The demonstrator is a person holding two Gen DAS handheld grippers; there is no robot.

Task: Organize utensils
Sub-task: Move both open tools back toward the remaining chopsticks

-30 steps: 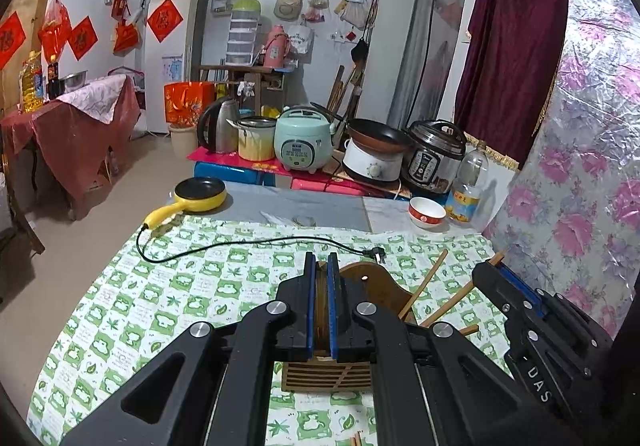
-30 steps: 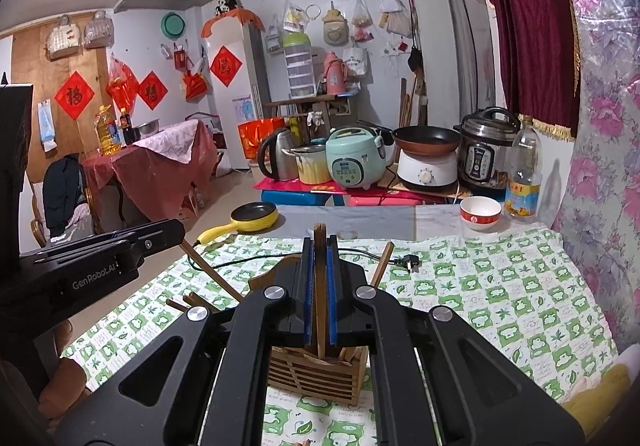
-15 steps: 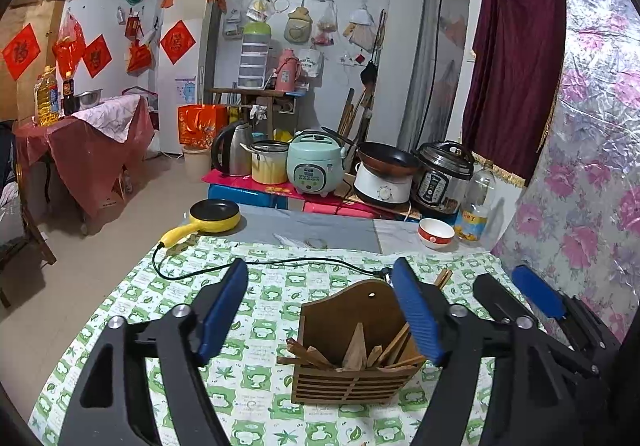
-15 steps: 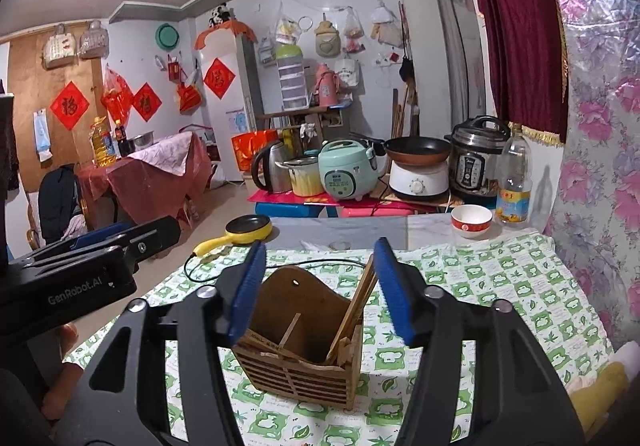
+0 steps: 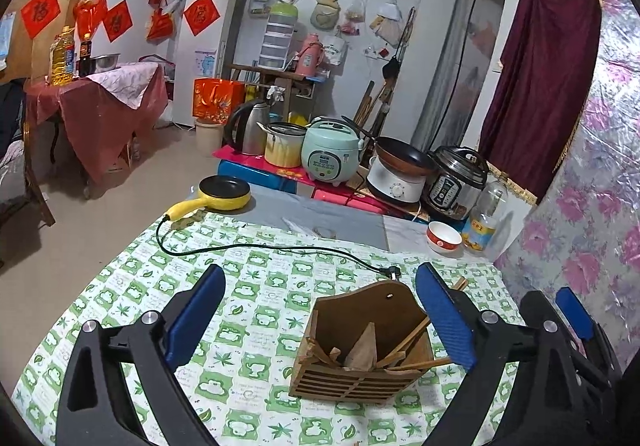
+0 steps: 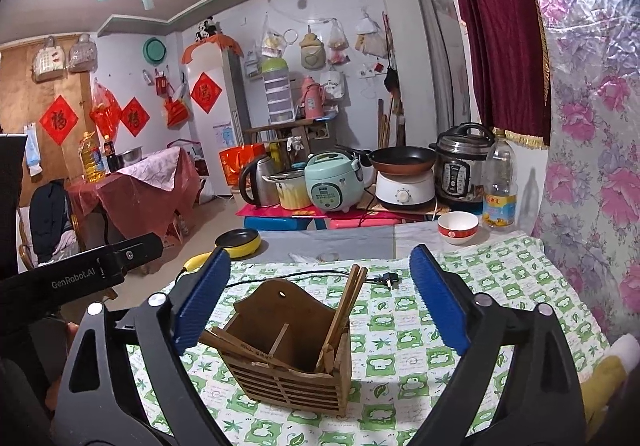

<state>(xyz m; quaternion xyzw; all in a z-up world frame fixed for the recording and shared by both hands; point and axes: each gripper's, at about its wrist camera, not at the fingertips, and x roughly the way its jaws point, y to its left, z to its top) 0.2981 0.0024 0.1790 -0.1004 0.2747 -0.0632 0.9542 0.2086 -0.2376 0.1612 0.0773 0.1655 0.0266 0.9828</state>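
Utensils stand in the wooden holder on my green-checked tablecloth. My left gripper and right gripper are both opening wide, pads clear of the holder, gripping nothing.

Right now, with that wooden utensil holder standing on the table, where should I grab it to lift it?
Grip the wooden utensil holder by its tall back panel, coming from above. The panel stands upright and thin, clear of the chopsticks leaning in the compartments; the slatted front is probably wider and harder to pinch.
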